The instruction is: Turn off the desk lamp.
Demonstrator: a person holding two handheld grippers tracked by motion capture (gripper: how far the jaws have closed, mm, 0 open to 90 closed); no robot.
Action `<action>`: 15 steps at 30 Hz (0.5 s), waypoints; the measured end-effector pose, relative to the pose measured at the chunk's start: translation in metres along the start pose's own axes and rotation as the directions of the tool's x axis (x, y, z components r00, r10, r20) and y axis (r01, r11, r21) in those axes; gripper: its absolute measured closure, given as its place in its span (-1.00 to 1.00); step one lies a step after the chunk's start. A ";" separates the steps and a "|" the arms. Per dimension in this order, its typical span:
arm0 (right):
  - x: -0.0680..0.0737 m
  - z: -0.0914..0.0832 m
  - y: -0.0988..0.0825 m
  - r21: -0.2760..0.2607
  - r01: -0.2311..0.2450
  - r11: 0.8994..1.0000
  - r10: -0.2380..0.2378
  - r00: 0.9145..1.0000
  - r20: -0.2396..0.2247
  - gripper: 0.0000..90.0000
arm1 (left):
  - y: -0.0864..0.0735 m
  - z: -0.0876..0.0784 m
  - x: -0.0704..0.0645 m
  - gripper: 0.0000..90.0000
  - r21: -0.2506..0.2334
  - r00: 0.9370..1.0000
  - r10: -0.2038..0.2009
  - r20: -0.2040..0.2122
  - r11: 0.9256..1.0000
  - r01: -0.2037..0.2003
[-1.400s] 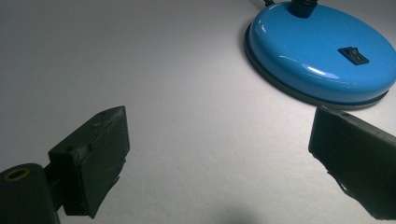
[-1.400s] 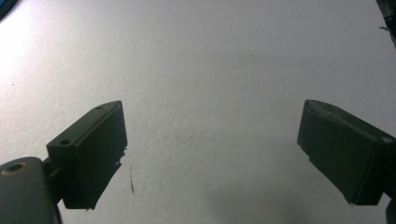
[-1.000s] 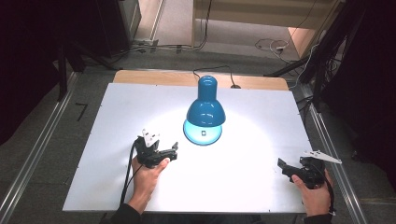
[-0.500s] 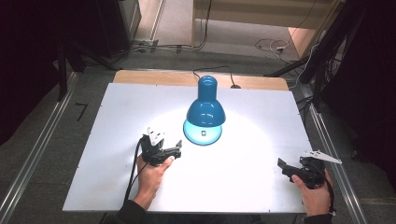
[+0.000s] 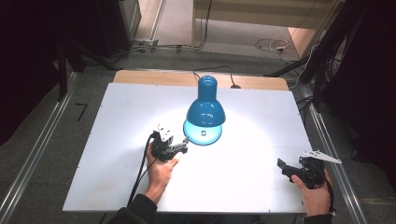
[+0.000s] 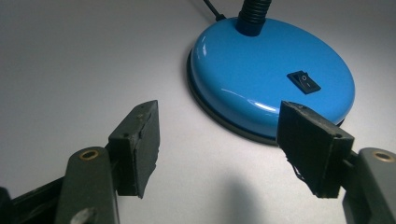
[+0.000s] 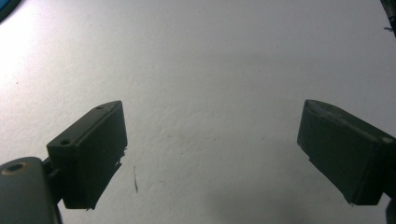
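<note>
Blue lamp (image 5: pixel 205 109) lit, mid-table (image 5: pixel 116 186), rocker switch (image 6: pixel 303 81) on base (image 6: pixel 252 70). My left claw (image 5: pixel 180 147) gapes just beside base; right claw (image 5: pixel 286 169) gapes idle, near right. Base looks heavy, glossy, slippery; gooseneck (image 6: pixel 252 11) better hold.

Blue desk lamp (image 5: pixel 204 109) lit, standing mid white table (image 5: pixel 116 107), cord off the far edge. My left gripper (image 5: pixel 183 147) just beside its base, tips toward it. My right gripper (image 5: pixel 283 167) well apart, near right edge.
</note>
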State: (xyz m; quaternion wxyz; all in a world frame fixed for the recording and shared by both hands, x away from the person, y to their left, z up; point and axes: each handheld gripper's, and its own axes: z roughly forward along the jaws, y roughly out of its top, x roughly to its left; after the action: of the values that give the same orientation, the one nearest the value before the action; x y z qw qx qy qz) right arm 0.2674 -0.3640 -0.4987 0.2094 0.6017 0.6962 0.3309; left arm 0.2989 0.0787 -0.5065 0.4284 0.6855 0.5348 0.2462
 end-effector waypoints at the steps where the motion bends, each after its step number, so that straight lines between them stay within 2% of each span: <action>1: 0.000 0.000 0.000 0.001 0.000 1.000 0.000 1.000 -0.002 -0.85 | 0.001 0.002 -0.002 -0.20 0.004 1.000 0.003 0.001 1.000 -0.003; 4: -0.001 0.001 0.000 0.002 0.001 1.000 -0.001 1.000 -0.004 -0.84 | 0.003 0.007 -0.011 -0.08 -0.013 0.998 0.055 -0.015 0.998 -0.056; 6: 0.000 0.001 0.000 0.002 0.002 1.000 -0.002 1.000 -0.005 -0.84 | 0.004 0.008 -0.013 0.04 -0.012 0.998 0.062 -0.015 0.998 -0.063; 7: 0.000 0.001 0.000 0.003 0.003 1.000 -0.003 1.000 -0.005 -0.84 | 0.005 0.009 -0.016 0.10 -0.025 0.997 0.080 -0.022 0.996 -0.081; 12: 0.000 0.002 0.000 0.004 0.010 1.000 -0.010 1.000 -0.007 -0.84 | 0.009 0.011 -0.023 0.50 -0.071 0.995 0.101 -0.004 0.992 -0.101; 14: 0.000 0.002 0.000 0.005 0.010 1.000 -0.010 1.000 -0.009 -0.84 | 0.009 0.012 -0.024 0.67 -0.073 0.995 0.103 0.001 0.992 -0.103; 15: 0.000 0.001 0.000 0.005 0.010 1.000 -0.010 1.000 -0.009 -0.84 | 0.009 0.014 -0.026 0.76 -0.075 0.994 0.103 0.026 0.992 -0.101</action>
State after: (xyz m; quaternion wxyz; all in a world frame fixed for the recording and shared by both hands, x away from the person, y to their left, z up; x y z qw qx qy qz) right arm 0.2683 -0.3633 -0.4997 0.2064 0.5972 0.7009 0.3309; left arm 0.3069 0.0487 -0.5029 0.4481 0.6993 0.4833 0.2768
